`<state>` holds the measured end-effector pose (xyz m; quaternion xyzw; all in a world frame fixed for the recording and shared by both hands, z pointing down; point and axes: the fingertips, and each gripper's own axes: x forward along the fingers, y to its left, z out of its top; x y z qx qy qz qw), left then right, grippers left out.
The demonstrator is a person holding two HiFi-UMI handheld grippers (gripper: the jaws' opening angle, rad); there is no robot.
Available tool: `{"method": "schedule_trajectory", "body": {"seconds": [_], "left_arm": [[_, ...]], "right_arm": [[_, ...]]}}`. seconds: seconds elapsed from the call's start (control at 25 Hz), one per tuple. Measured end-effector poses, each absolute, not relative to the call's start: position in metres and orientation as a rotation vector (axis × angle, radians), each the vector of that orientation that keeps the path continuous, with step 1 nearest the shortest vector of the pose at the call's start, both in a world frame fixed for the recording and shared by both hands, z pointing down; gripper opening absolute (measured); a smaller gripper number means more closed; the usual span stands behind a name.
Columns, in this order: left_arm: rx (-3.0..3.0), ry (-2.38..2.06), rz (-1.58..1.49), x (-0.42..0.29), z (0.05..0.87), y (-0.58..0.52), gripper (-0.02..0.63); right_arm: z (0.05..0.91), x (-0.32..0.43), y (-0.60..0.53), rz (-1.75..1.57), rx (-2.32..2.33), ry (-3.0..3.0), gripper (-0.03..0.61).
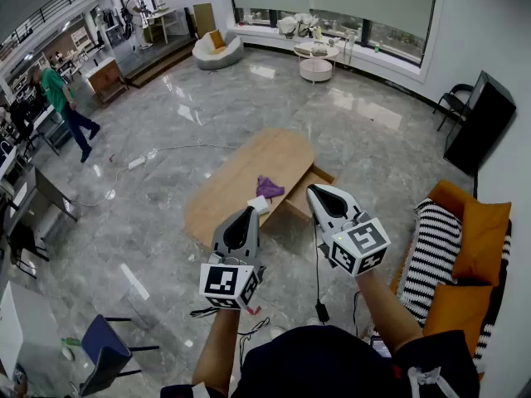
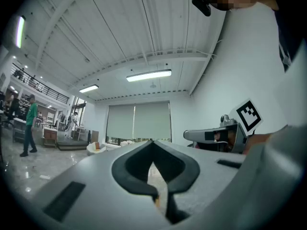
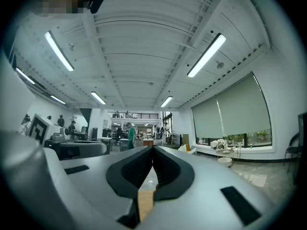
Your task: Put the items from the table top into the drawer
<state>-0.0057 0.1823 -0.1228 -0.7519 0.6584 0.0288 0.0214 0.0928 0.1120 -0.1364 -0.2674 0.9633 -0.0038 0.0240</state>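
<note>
Head view: the left gripper (image 1: 247,213) and right gripper (image 1: 319,191) are held level, well short of a wooden table (image 1: 236,181). A purple cloth (image 1: 268,187) and a small white item (image 1: 259,205) lie on it beside the open drawer (image 1: 309,196). Left gripper view: the jaws are closed together, gripping nothing. Right gripper view: these jaws are also pressed together and empty.

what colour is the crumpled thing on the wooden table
The crumpled thing is purple; the head view shows it best.
</note>
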Motion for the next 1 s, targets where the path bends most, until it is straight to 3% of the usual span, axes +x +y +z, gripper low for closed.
{"method": "schedule_trajectory", "body": {"seconds": [1.0], "left_arm": [[-2.302, 2.122, 0.084, 0.047, -0.104, 0.156, 0.003]], "right_arm": [[-0.109, 0.146, 0.084, 0.002, -0.771, 3.018, 0.018]]}}
